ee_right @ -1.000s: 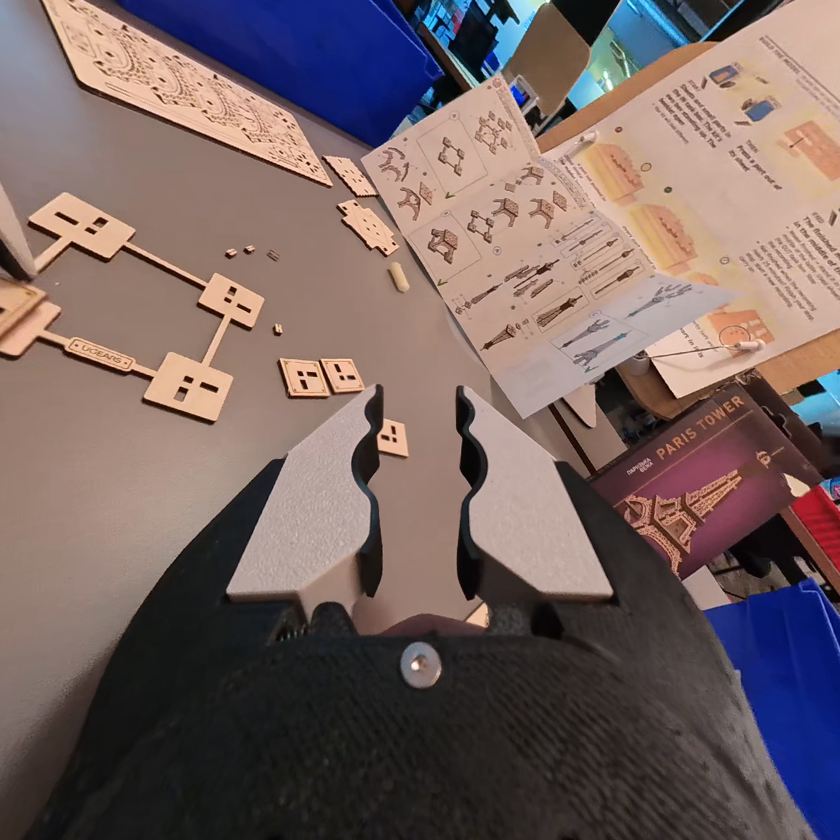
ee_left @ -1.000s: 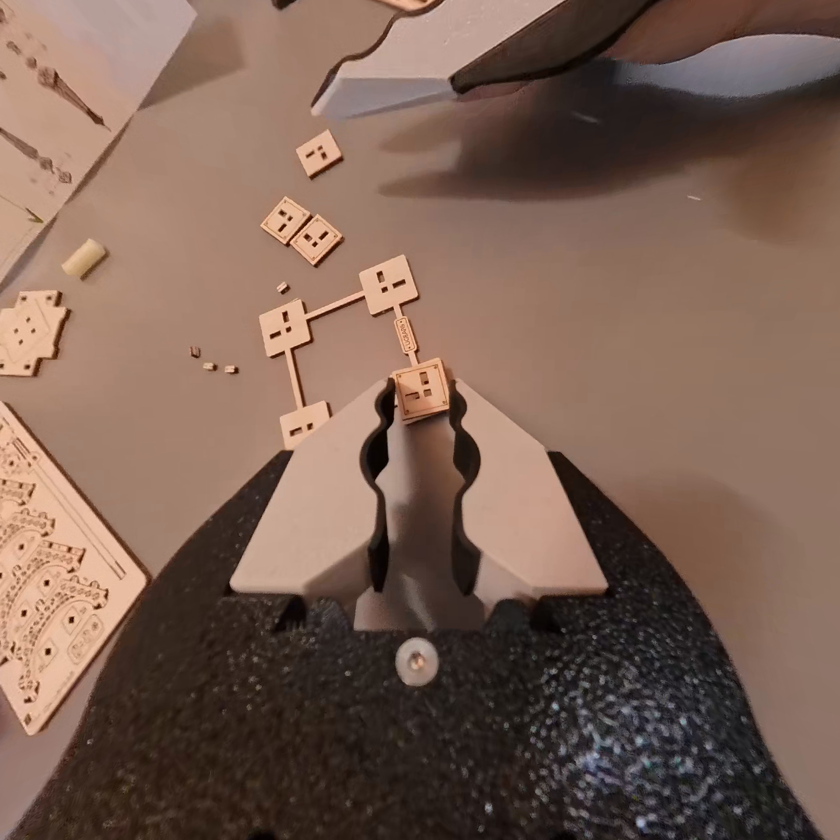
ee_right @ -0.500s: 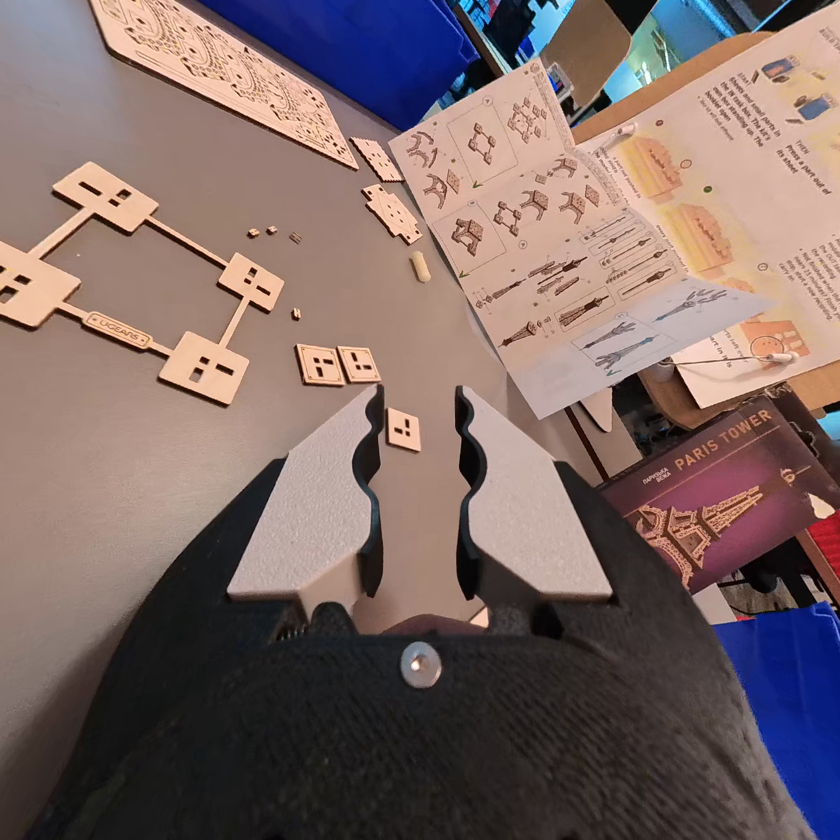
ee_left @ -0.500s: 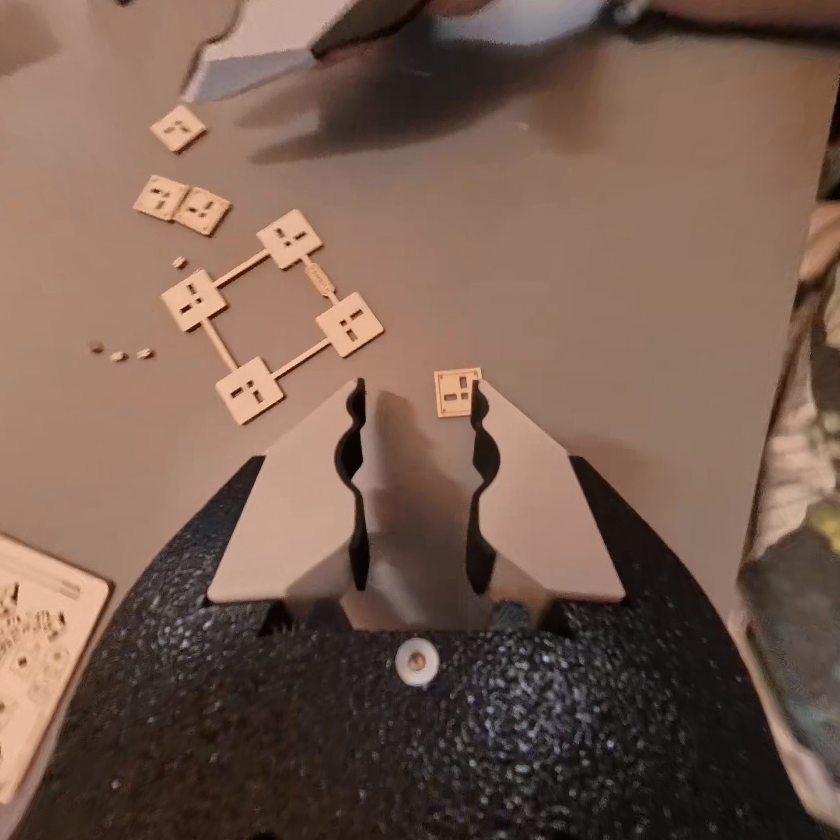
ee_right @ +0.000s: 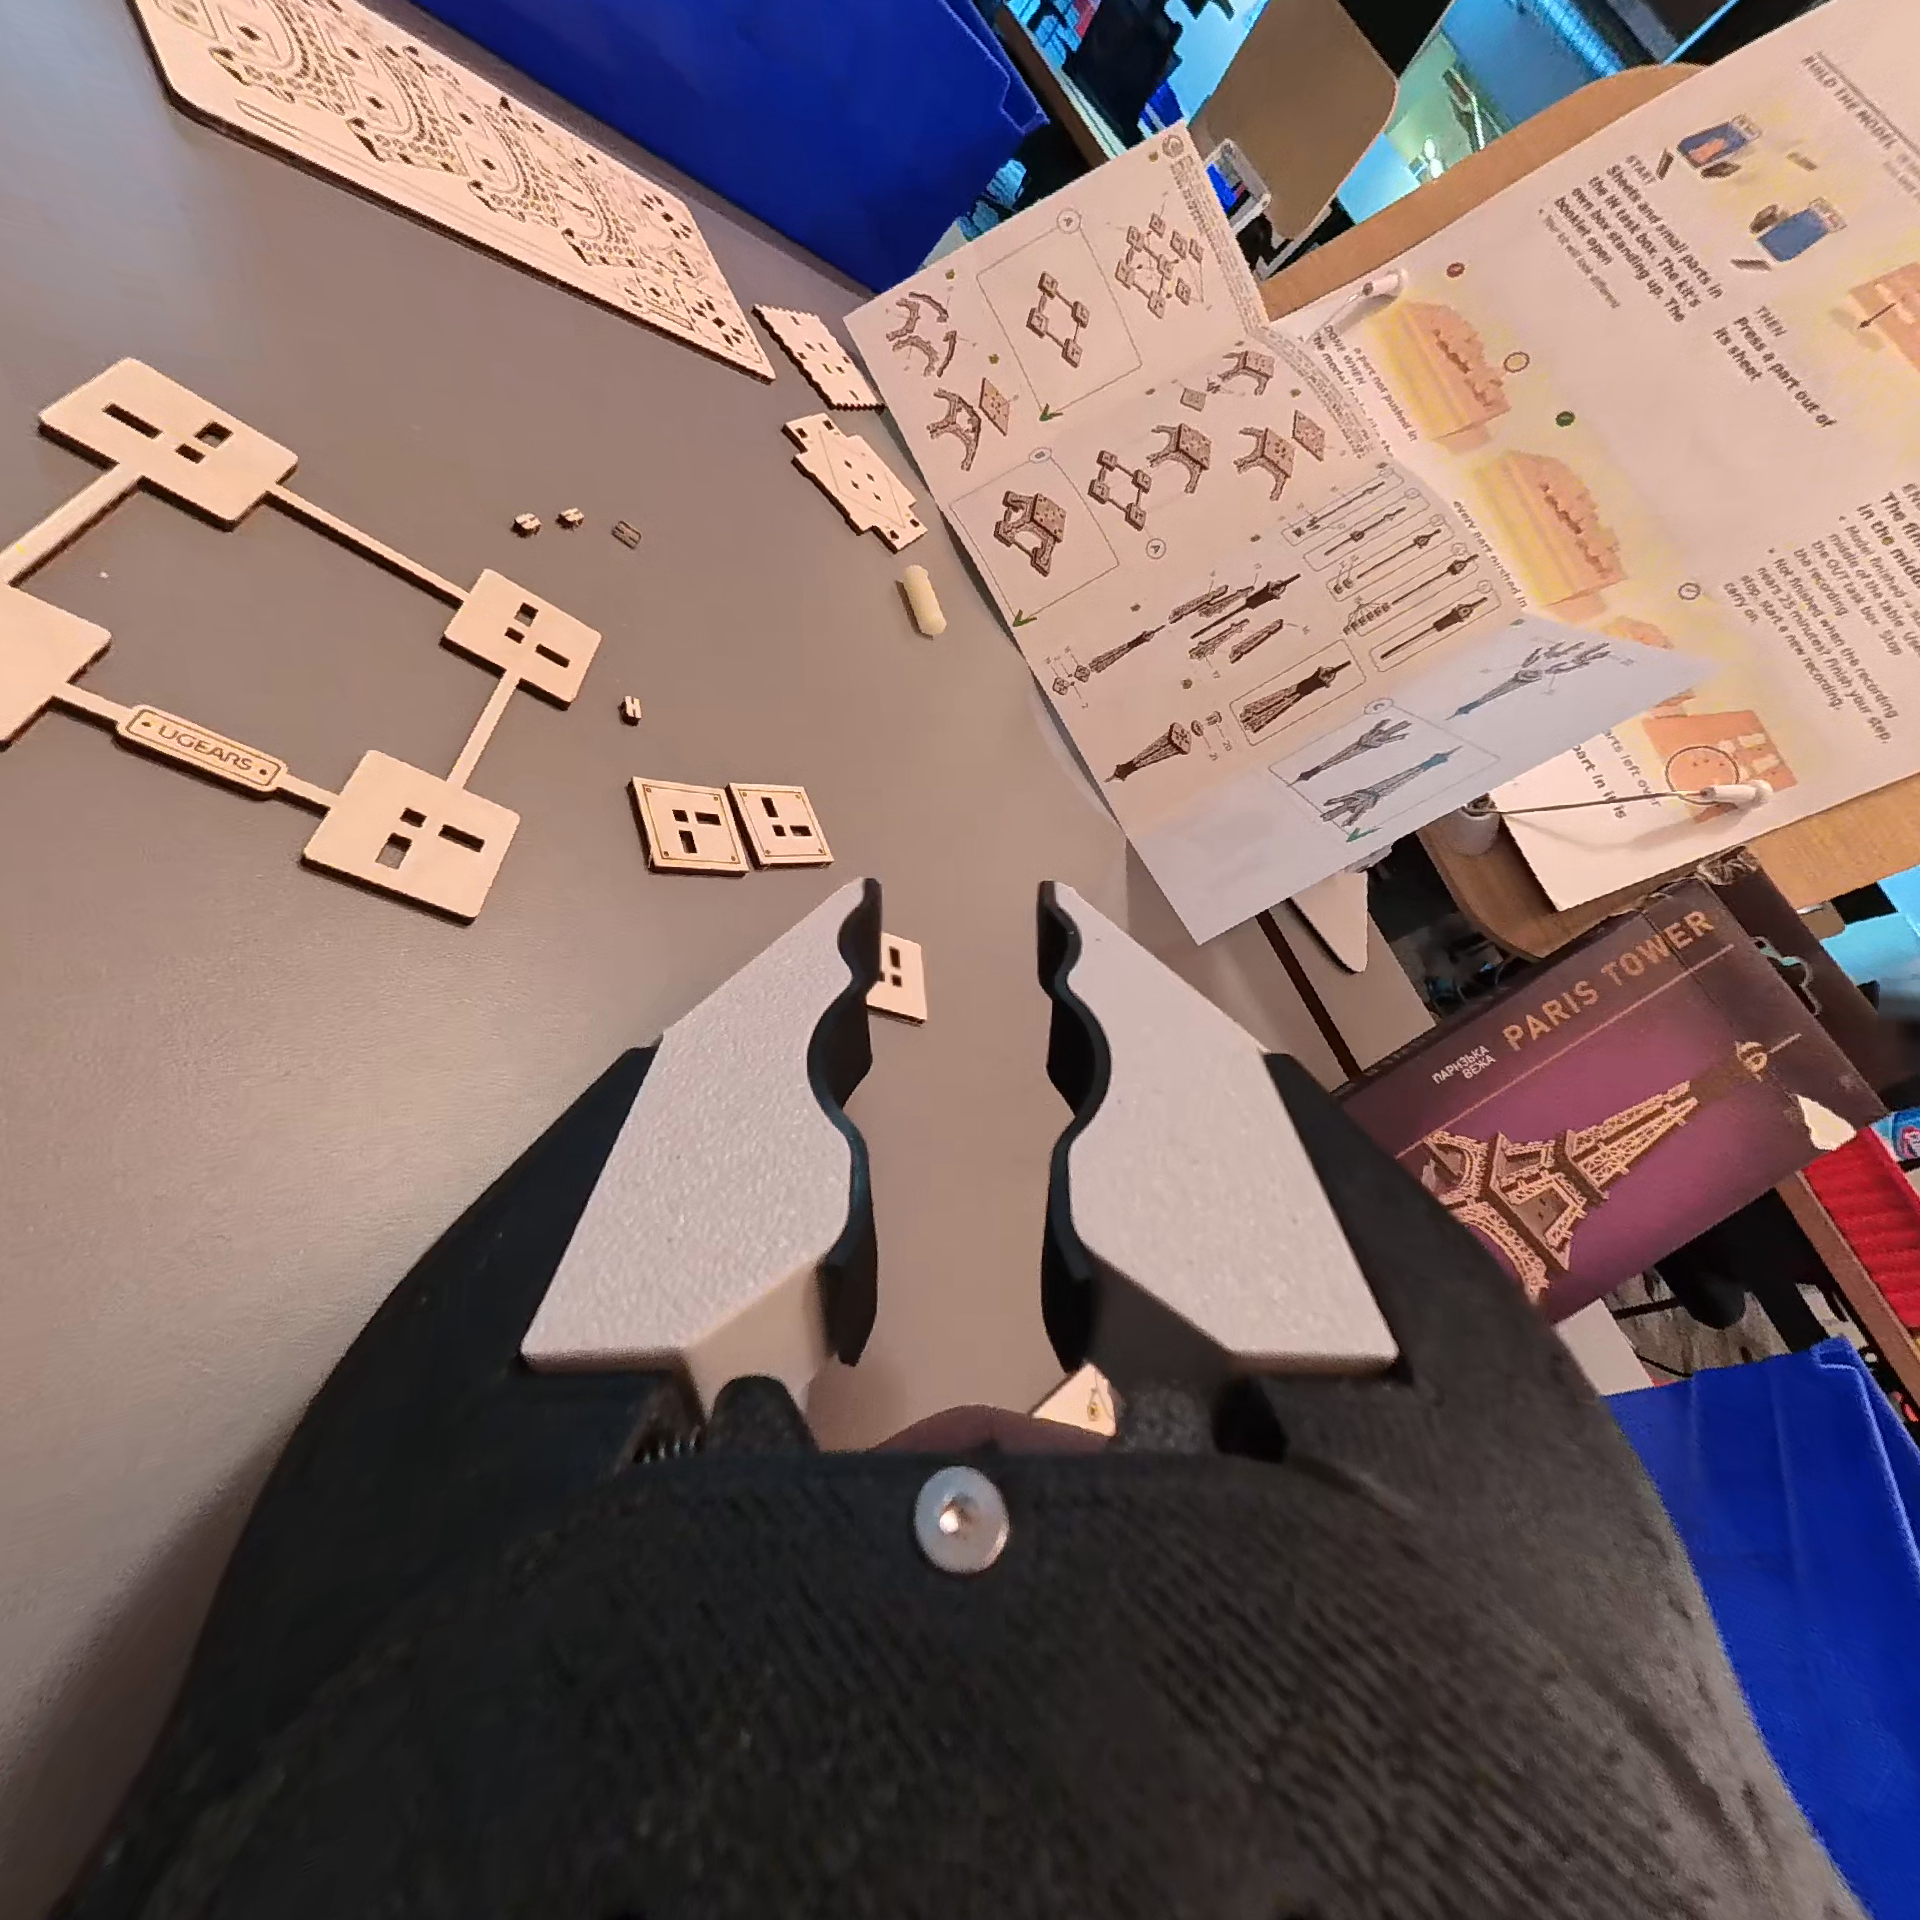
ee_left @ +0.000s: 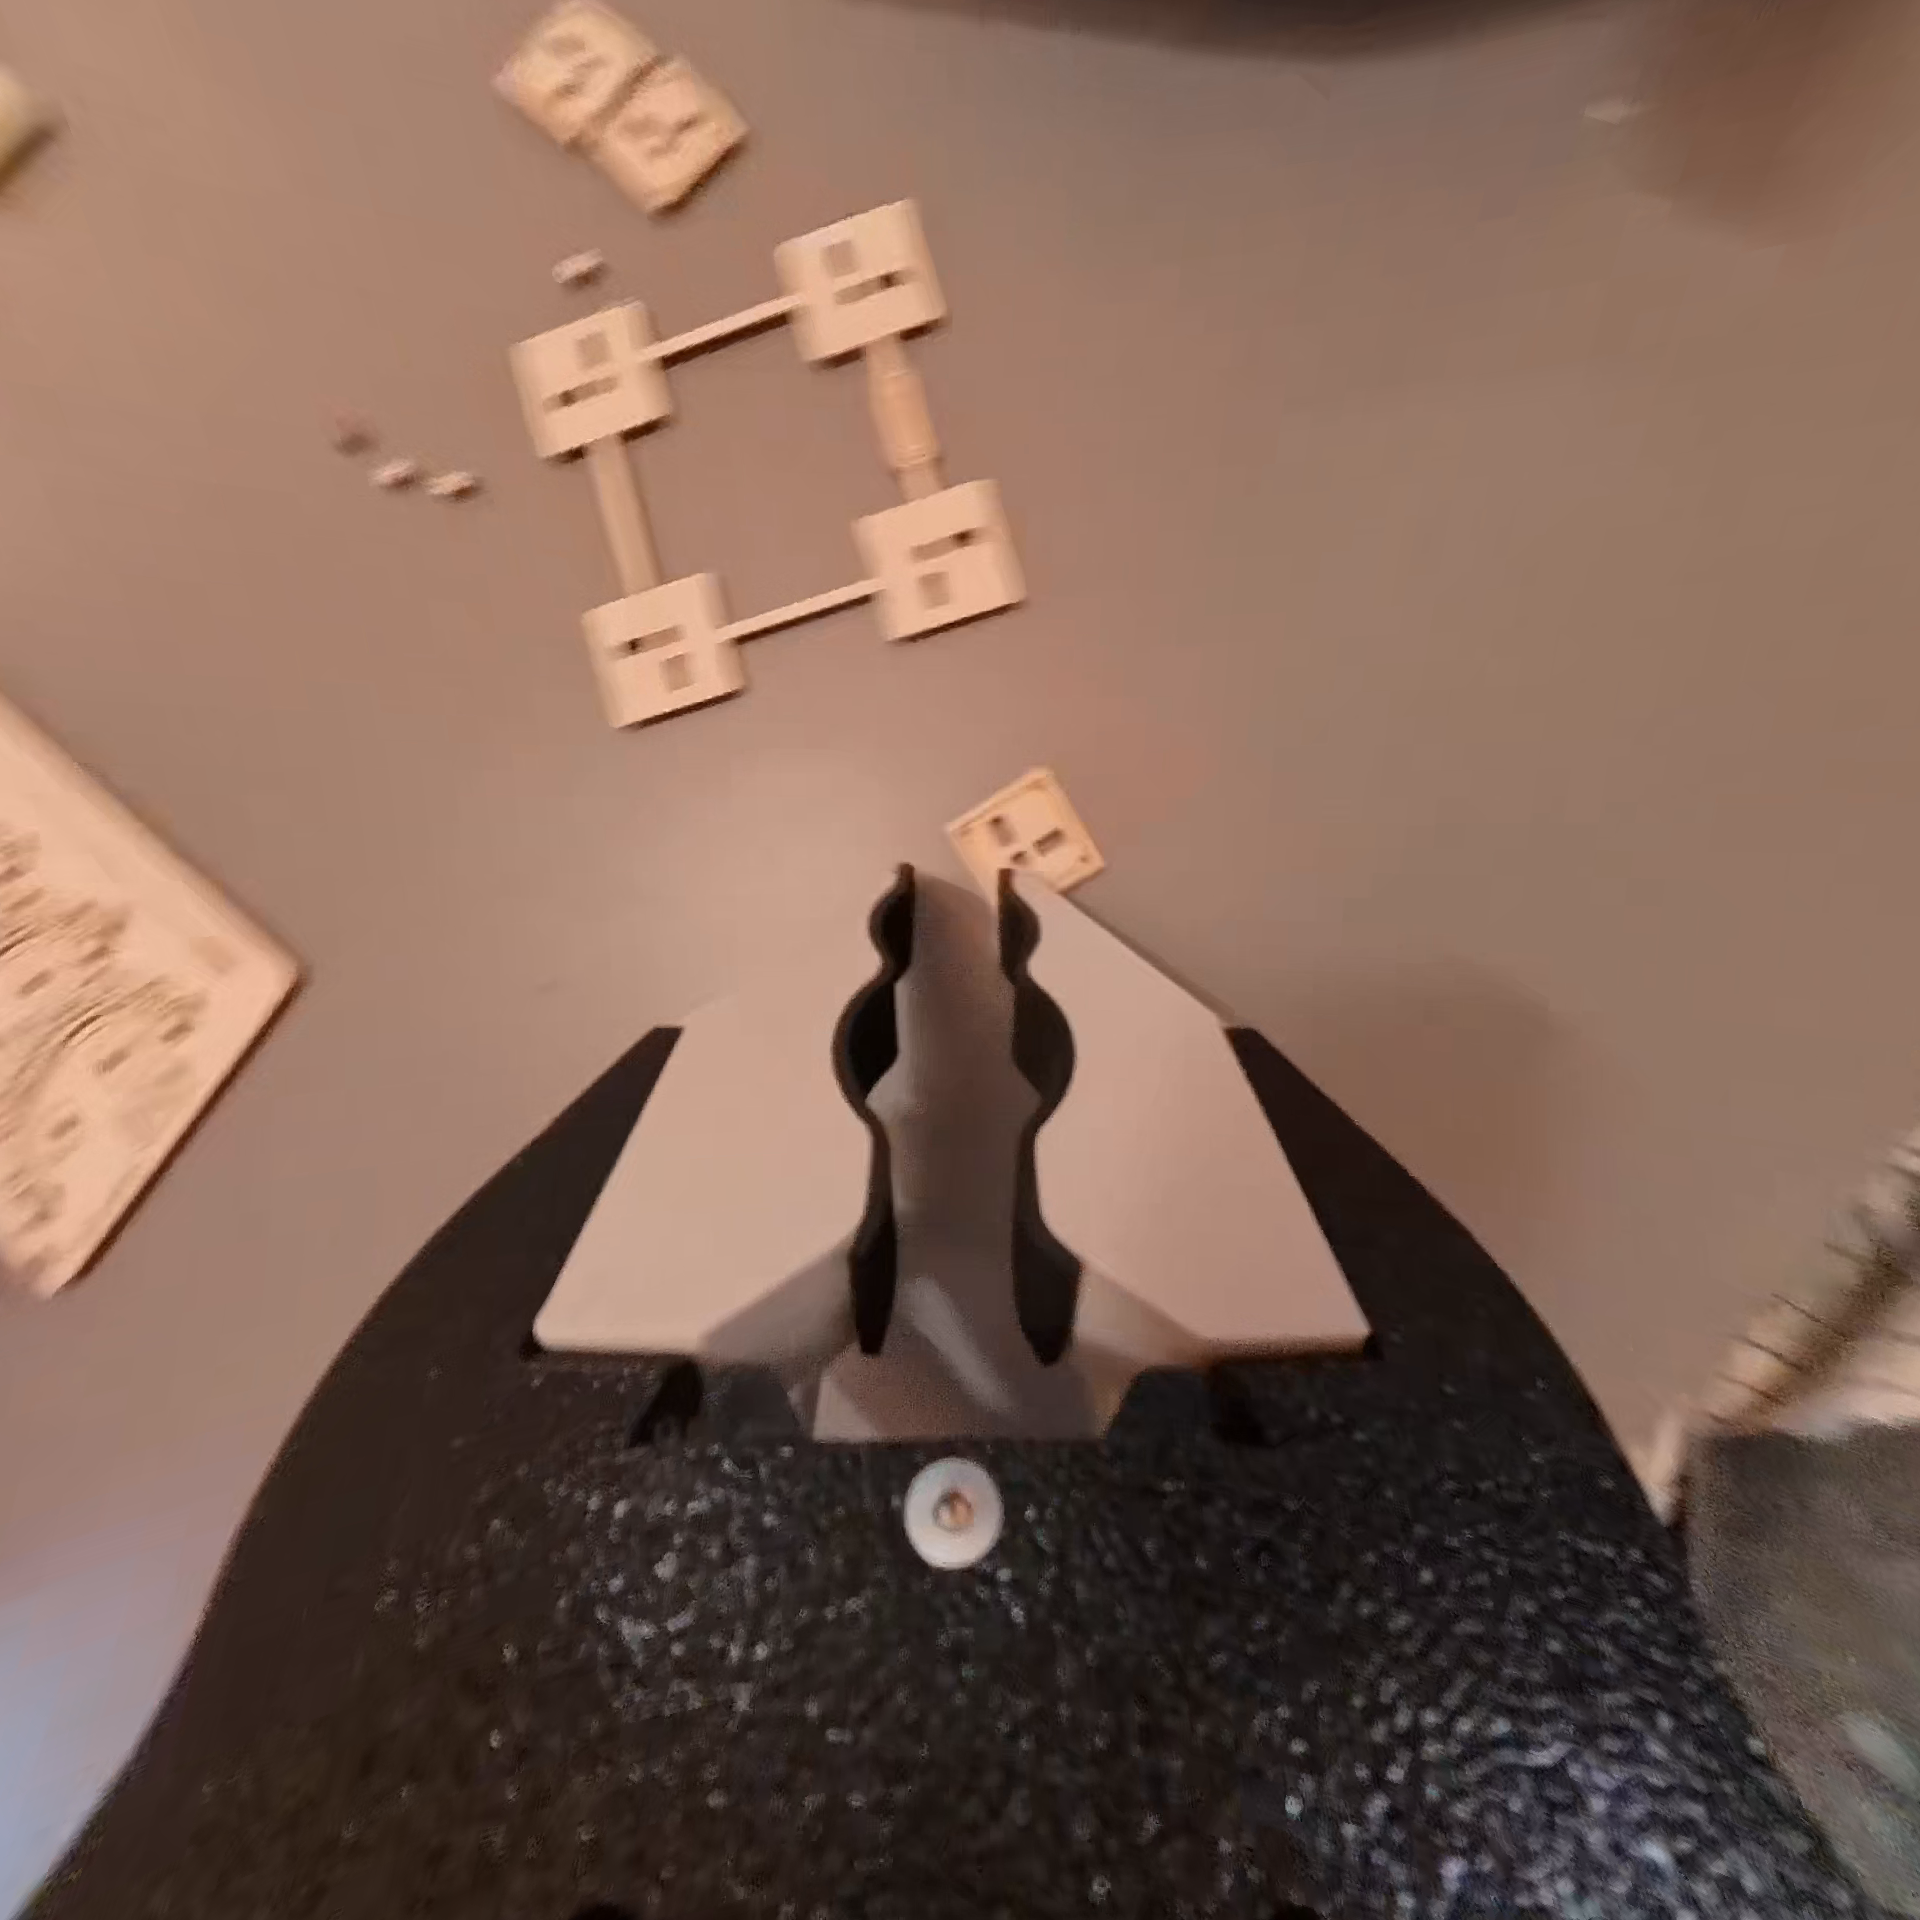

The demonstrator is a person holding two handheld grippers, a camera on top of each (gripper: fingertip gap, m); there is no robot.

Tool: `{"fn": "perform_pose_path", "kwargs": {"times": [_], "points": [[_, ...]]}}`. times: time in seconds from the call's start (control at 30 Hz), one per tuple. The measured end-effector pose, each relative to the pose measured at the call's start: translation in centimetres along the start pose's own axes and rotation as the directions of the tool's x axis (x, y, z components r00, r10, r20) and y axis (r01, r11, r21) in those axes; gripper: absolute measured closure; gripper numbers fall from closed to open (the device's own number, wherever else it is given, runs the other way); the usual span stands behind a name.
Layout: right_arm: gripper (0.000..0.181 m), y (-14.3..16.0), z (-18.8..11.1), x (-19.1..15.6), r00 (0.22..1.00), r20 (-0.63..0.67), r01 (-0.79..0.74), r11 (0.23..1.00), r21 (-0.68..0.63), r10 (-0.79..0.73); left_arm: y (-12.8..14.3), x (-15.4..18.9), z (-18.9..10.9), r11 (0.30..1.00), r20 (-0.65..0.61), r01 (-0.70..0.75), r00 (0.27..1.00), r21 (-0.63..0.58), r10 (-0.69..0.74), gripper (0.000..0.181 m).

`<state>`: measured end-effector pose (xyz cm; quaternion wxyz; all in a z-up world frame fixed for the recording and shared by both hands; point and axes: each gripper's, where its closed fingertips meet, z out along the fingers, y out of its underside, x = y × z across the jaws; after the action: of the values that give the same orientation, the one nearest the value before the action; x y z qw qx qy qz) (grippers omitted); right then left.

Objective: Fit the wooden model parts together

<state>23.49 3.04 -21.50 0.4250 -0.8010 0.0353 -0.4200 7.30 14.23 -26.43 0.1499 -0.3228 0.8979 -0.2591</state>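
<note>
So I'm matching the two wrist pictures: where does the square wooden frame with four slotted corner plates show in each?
Left wrist view: square wooden frame upper centre, whole, blurred.
Right wrist view: frame at left, partly cut off by the edge.
Shared landmark: pair of small slotted wooden squares lying beside it.

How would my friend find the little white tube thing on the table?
Start at the folded instruction sheet on the grey table. Just left of its lower half lies the tube. It is the only rounded, pale piece; everything nearby is flat wood.
</note>
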Motion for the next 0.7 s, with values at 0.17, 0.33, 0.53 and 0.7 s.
{"fn": "perform_pose_path", "kwargs": {"times": [0.17,0.33,0.53,0.7], "points": [[0.153,0.1,0.0,0.2,1.000,-0.006,0.004,1.000,-0.004,-0.004,-0.7,-0.5,-0.6,0.988,-0.031,0.143,0.989,0.048,-0.142,0.142],[0.153,0.2,0.2,0.0,1.000,0.001,-0.002,1.000,-0.006,0.002,0.1,0.4,0.3,0.986,-0.023,0.165,0.986,0.016,-0.164,0.142],[0.153,0.1,0.3,-0.2,1.000,0.008,0.000,1.000,-0.003,0.000,-0.1,0.8,0.4,0.998,-0.072,0.049,0.996,0.042,-0.046,0.160],[0.153,0.2,0.3,0.0,1.000,0.003,0.001,1.000,-0.006,-0.001,0.3,-0.4,0.3,0.998,-0.062,0.059,0.996,0.021,-0.057,0.159]]}}
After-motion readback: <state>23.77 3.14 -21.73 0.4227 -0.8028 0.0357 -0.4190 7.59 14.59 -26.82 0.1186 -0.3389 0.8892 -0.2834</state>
